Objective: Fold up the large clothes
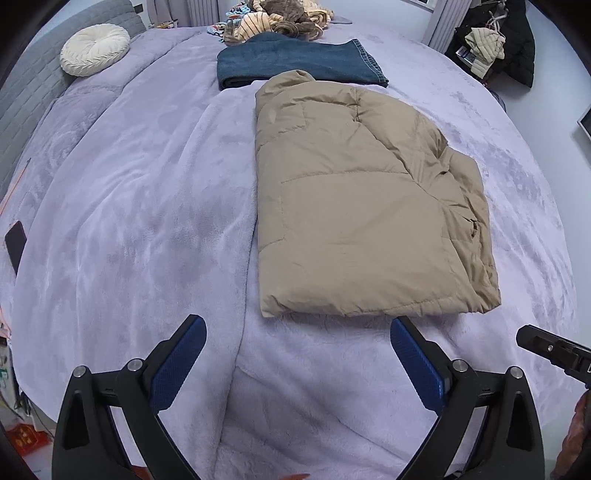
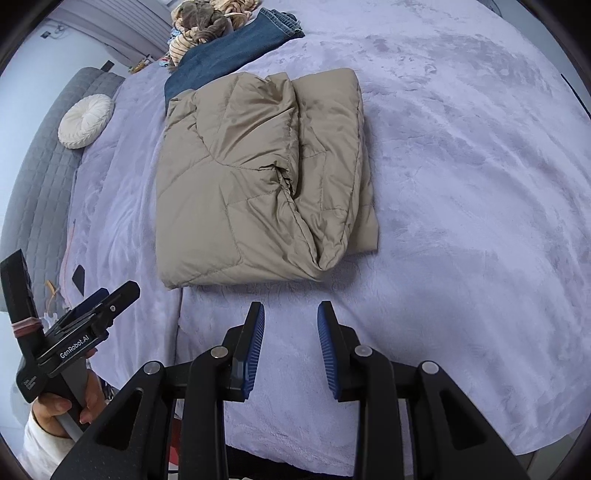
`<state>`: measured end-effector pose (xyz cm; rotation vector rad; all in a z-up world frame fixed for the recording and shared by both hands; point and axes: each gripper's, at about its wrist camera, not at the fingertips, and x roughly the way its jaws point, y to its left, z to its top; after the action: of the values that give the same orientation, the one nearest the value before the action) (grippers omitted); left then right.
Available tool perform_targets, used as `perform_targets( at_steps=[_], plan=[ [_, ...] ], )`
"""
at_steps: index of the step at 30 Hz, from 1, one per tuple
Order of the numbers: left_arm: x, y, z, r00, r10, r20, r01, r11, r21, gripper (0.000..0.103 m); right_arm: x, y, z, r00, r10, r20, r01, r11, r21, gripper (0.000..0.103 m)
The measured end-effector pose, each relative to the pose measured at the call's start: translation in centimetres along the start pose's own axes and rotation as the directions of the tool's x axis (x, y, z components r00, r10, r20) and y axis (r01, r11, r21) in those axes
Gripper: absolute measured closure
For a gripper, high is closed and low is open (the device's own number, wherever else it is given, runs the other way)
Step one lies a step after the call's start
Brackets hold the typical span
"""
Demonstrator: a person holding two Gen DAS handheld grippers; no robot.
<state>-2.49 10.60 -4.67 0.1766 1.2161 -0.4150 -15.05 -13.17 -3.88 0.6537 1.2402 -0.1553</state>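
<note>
Khaki puffer jacket (image 1: 362,206) lay folded lengthwise ahead | left gripper (image 1: 297,354), right gripper (image 2: 291,339) agape, empty | pinch near hem corners, fold away evenly.

The folded jacket (image 1: 354,206) lies on the bed (image 1: 147,221), with the folded jeans (image 1: 295,62) just behind it and a heap of clothes (image 1: 280,18) farther back; a round cushion (image 1: 95,49) rests at the far left, and both tools hover before the jacket's near edge

Slightly glossy quilted jacket (image 2: 258,177) lies on a matt, plush fleece blanket (image 2: 461,184).
</note>
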Motion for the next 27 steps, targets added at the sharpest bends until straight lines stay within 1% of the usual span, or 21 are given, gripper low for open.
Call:
perform_targets(
  at_steps=[6,9,10,13,14,16,18,21,22,23,26,27],
  plan=[
    [-2.2,-1.7,-2.2,1.0,0.012,0.023,-0.012,1.0,0.014,0.001,-1.7,-0.8,-1.2,1.0,-0.008,0.013,0.008,1.0,-0.015,0.069],
    [-3.4,-2.6,-3.4,0.998,0.054,0.035,-0.055,0.998,0.032,0.001,-2.5,-0.7,-1.9,1.0,-0.018,0.017,0.019,0.999,-0.033,0.069],
    [-4.0,-2.8,-3.8,0.998,0.056,0.043,-0.057,0.998,0.034,0.001,-2.7,-0.6,-2.1,1.0,-0.02,0.017,0.021,0.999,-0.04,0.069],
    [-5.4,-2.9,-4.5,0.997,0.059,0.052,-0.059,0.998,0.012,0.001,-3.6,-0.2,-2.6,0.999,-0.022,0.029,0.024,0.997,-0.069,0.067],
    [-6.0,-2.8,-4.7,0.997,0.058,0.057,-0.058,0.998,0.001,0.001,-4.0,0.0,-2.8,0.999,-0.026,0.036,0.029,0.997,-0.078,0.061],
    [-7.3,-2.6,-4.9,0.995,0.062,0.079,-0.061,0.998,-0.015,0.001,-4.9,0.5,-3.0,0.998,-0.037,0.057,0.042,0.994,-0.098,0.053],
    [-8.3,-2.1,-4.8,0.992,0.072,0.103,-0.07,0.997,-0.027,0.001,-5.8,1.2,-3.2,0.995,-0.052,0.083,0.062,0.991,-0.119,0.05],
    [-9.9,-1.5,-4.2,0.987,0.083,0.14,-0.079,0.996,-0.035,0.001,-7.1,2.4,-3.3,0.99,-0.074,0.122,0.091,0.986,-0.143,0.042],
    [-10.4,-1.2,-3.9,0.985,0.084,0.154,-0.08,0.996,-0.034,0.001,-7.5,2.9,-3.3,0.987,-0.077,0.138,0.098,0.984,-0.152,0.037],
    [-10.7,-0.9,-3.6,0.983,0.082,0.162,-0.077,0.996,-0.033,0.001,-7.9,3.5,-3.2,0.984,-0.081,0.156,0.106,0.981,-0.162,0.032],
    [-11.7,0.1,-2.8,0.982,0.073,0.174,-0.068,0.997,-0.033,0.001,-8.7,5.1,-2.9,0.974,-0.091,0.206,0.127,0.978,-0.167,0.022],
    [-12.0,0.4,-2.5,0.982,0.064,0.177,-0.06,0.998,-0.031,0.001,-9.0,5.6,-2.7,0.97,-0.091,0.223,0.129,0.979,-0.16,0.022]
  ],
)
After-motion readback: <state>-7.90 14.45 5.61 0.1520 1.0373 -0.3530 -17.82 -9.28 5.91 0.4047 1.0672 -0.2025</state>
